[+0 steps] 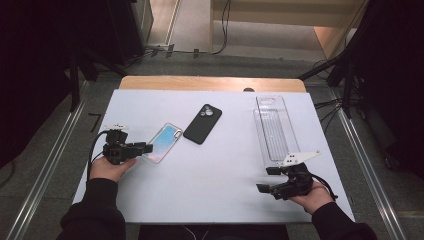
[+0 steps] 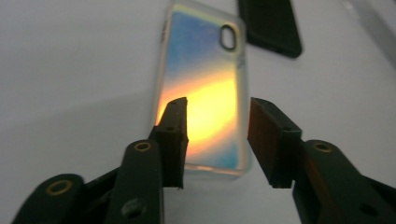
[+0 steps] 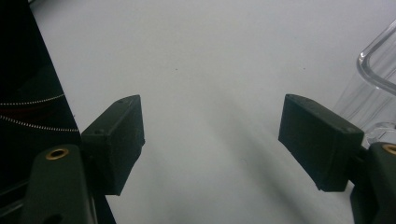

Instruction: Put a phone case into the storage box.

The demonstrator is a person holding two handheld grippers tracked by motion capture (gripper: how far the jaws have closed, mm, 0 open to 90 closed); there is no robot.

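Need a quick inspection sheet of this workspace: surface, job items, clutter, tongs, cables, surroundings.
Surface: white tabletop, wooden far edge.
Job's things: iridescent clear-rimmed phone case lying flat; black phone case just beside it.
Clutter: long clear plastic tray at the right side.
Tongs: left tongs open, jaws either side of the iridescent case's near end, not pressing; right tongs open over bare table.
Cables: black cable trailing from left tongs.
Surroundings: grey floor, dark stands.
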